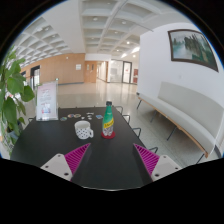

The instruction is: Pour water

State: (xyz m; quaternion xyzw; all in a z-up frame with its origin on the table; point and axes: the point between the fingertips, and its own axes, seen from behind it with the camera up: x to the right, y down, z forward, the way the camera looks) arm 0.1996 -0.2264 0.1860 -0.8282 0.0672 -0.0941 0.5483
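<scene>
A bottle (109, 120) with a green top, orange body and red base stands upright on the dark table (60, 145), beyond the fingers. A white cup (84, 130) sits on the table just left of the bottle. My gripper (111, 160) is open, its two pink-padded fingers (76, 157) spread wide over the near part of the table. Nothing is between them. Both bottle and cup are well ahead of the fingertips.
A white sign stand (46, 101) stands at the table's far left, with small items (72, 117) near it. Leaves of a green plant (12, 95) hang at the left. A white bench (185, 118) runs along the right wall under a framed picture (191, 47).
</scene>
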